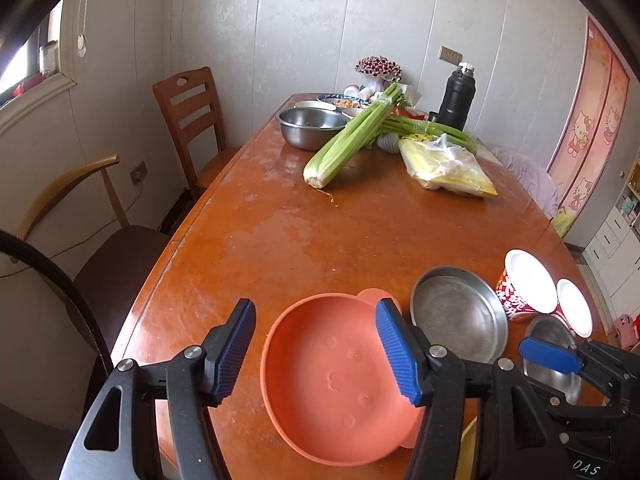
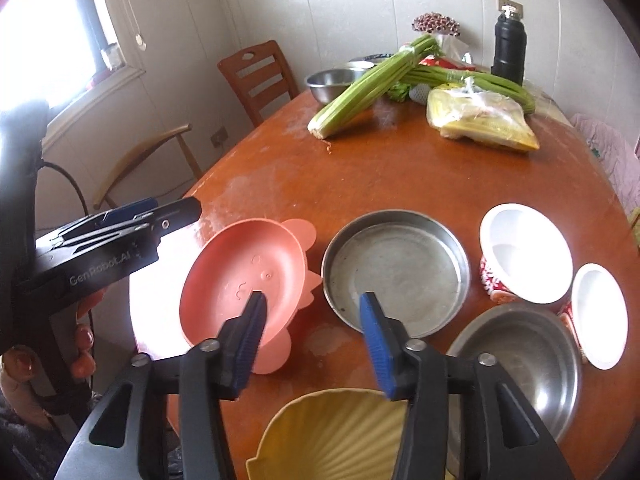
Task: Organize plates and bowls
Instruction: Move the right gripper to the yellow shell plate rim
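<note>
An orange plate (image 1: 332,384) with small ears lies on the wooden table (image 1: 304,232) right below my left gripper (image 1: 316,354). That gripper is open: its left pad hangs outside the plate's rim and its right pad over the far rim, neither pressing. A round steel pan (image 2: 396,268) sits beside the orange plate (image 2: 240,280). To the right are two red-and-white bowls (image 2: 524,252), (image 2: 600,312) and a steel bowl (image 2: 520,364). My right gripper (image 2: 314,344) is open over bare table between plate and pan, above a yellow shell-shaped plate (image 2: 332,436).
Celery (image 1: 352,140), a yellow bag (image 1: 448,168), a steel mixing bowl (image 1: 312,126), dishes and a black flask (image 1: 458,96) crowd the far end of the table. Two chairs (image 1: 188,120) stand along the left side. A hand (image 2: 84,344) holds the left gripper (image 2: 132,216).
</note>
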`<state>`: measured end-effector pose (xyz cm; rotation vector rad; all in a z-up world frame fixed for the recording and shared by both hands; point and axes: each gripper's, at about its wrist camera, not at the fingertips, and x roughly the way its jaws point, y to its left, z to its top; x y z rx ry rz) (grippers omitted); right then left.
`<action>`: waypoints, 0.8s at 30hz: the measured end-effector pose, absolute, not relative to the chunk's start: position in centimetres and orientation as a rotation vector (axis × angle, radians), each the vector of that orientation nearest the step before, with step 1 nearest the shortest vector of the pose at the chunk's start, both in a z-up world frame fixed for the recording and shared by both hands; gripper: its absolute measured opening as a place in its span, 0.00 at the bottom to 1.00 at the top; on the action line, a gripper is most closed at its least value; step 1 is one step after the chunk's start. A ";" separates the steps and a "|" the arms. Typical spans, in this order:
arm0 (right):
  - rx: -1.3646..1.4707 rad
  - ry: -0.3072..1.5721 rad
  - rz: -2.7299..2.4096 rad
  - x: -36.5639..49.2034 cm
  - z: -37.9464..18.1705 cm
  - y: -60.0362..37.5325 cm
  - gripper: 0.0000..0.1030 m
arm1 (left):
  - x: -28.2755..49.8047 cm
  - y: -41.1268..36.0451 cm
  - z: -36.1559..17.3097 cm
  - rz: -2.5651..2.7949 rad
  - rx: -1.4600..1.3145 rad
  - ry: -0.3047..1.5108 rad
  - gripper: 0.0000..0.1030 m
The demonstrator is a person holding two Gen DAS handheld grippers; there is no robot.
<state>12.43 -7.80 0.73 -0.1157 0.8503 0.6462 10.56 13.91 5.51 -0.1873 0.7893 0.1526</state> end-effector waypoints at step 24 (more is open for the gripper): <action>-0.063 0.779 0.637 10.2 2.3 -16.7 0.51 | 7.2 6.8 7.1 0.148 -0.155 0.772 0.61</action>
